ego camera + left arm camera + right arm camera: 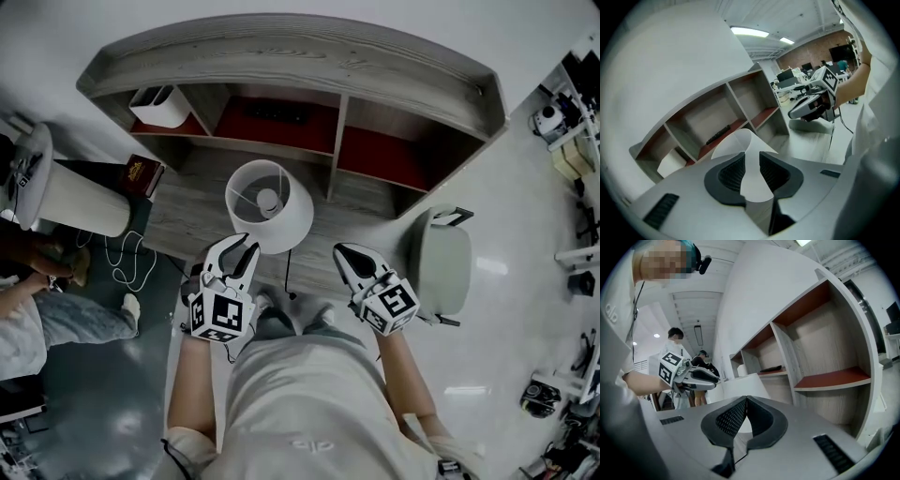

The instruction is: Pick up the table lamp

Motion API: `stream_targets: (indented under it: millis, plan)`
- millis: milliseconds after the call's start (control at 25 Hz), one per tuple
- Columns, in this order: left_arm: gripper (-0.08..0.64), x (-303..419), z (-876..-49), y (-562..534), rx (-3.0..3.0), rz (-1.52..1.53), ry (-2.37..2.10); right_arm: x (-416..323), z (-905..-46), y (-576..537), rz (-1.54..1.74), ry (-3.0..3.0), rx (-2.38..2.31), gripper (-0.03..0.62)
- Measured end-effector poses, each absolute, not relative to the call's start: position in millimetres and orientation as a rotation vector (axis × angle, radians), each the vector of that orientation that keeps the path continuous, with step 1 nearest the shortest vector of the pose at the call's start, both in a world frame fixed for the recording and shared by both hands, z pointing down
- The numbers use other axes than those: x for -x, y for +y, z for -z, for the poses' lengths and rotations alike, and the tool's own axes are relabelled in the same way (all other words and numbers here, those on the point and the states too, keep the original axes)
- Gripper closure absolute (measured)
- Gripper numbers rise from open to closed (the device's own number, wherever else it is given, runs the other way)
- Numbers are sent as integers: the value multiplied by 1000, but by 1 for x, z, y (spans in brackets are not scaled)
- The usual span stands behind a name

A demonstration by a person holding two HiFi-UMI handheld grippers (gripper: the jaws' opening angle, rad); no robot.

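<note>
The table lamp (270, 211) has a white drum shade and stands on the wooden floor of the shelf unit, its dark cord (287, 274) trailing toward me. My left gripper (246, 246) is open just in front of the shade's lower left rim. In the left gripper view the white lamp shade (740, 140) fills the gap between the pads of the left gripper (752, 161), and nothing is pinched. My right gripper (345, 253) hangs to the right of the lamp, shut and empty. The right gripper view shows the right gripper (746, 401) with its tips together and the lamp (740, 385) ahead to the left.
A curved grey shelf unit (281, 56) with red-lined compartments stands behind the lamp, holding a white box (159, 106) and a black object (274, 114). A grey chair (441, 262) is at the right. At the left are a book (142, 175), a white cable (127, 262) and a seated person (56, 309).
</note>
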State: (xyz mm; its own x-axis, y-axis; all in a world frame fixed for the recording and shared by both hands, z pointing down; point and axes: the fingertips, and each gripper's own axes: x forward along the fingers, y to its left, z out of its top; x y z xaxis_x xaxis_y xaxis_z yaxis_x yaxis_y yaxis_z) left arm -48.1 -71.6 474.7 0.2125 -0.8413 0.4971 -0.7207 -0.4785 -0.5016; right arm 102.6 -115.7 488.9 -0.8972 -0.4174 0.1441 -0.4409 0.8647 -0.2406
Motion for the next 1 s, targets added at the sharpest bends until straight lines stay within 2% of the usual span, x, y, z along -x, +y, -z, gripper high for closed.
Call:
stream_targets:
  millis: [240,560,1000]
  plan:
    - [394,58,-468,-93,2166,1357,1227,-93,-481,-122,-397,-2933,-754,562]
    - [354,60,-485,-103,2094,1556,915,-90,-477,-128,-395,-2915,-852,561]
    - [354,64,-509,-106,1980,1681,630,-89,-485,-135,-425,-2874,-926,561]
